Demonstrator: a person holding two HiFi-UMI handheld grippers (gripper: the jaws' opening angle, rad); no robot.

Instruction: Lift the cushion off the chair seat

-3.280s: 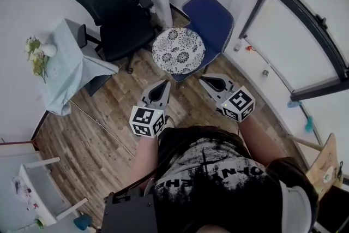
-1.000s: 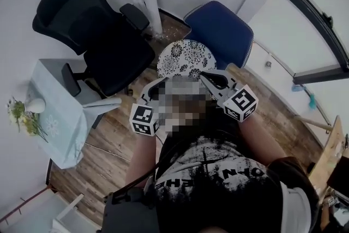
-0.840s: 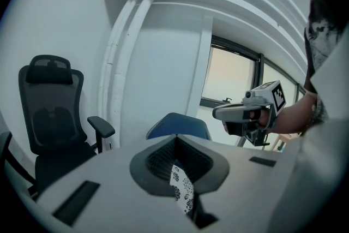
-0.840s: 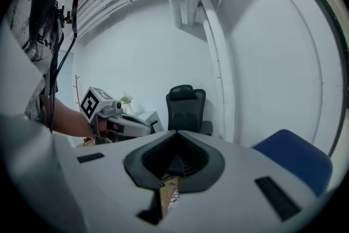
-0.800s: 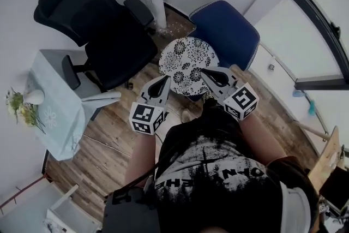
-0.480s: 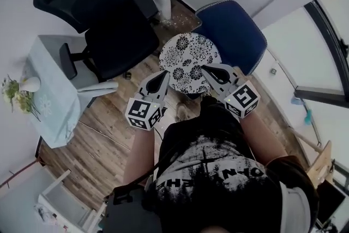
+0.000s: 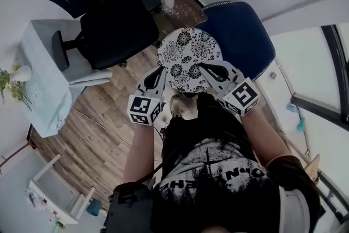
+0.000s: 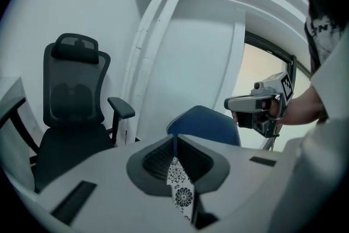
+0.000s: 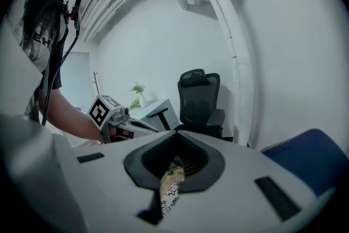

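Left hand-held gripper (image 7: 159, 70) sits just beside the cushion (image 7: 188, 54).

Left hand-held gripper (image 7: 160, 69): jaws together, tips pointing forward and slightly downward, angled inward. Right hand-held gripper (image 7: 200, 66): jaws together, same tilt, angled inward toward its partner. Left forearm (image 7: 140, 144), right forearm (image 7: 257, 136): bare, extended ahead.

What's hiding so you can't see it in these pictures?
- Seat of the blue chair: head view, mostly under the cushion.
- Its legs: every view, behind seat or gripper bodies.
- Most of the cushion: both gripper views, behind each gripper's own body.
- Whether left gripper or right gripper touches the cushion: head view, too small.
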